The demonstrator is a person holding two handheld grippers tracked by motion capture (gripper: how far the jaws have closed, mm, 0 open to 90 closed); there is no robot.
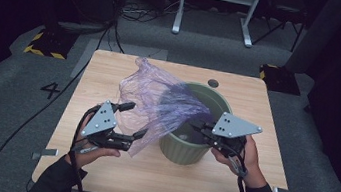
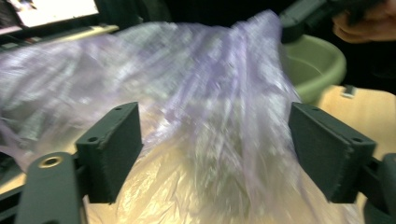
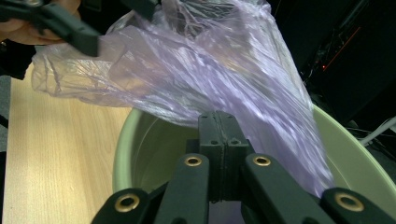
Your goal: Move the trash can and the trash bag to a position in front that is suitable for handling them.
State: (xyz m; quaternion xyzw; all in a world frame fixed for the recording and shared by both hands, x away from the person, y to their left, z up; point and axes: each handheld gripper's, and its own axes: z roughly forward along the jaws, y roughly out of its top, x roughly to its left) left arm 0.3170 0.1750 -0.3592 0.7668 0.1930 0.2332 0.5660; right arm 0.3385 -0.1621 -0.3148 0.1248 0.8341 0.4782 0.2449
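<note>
Bag [image 1: 157,102] of thin purple plastic hangs stretched between the two grippers, half over the green bin [image 1: 186,148] that stands at the middle of the counter [image 1: 112,67]. Its right part dips past the bin's near rim; its left part billows out over the wood, well outside the bin.

The right gripper [image 1: 203,127] has its jaws pressed together on a pinch of the bag at the near rim; in the right gripper view the film fans up and away from that pinch. The left gripper [image 1: 136,120], left of the bin, has its jaws standing wide apart. In the left gripper view the bag lies loosely between the pads [image 2: 114,144] with neither pressing on it, so that side looks free.

The work in hand seems to be lining the bin. Risks, as I judge them:

- With one pinch holding it, the bag may slump into a heap inside or slide off the rim, losing its open mouth.
- A left jaw closing on a bunched fold would gather several layers and keep the mouth shut.
- A hard pull against the right pinch could tear such thin film.
- The light bin may tip or skid if the bag is tugged sideways.
</note>
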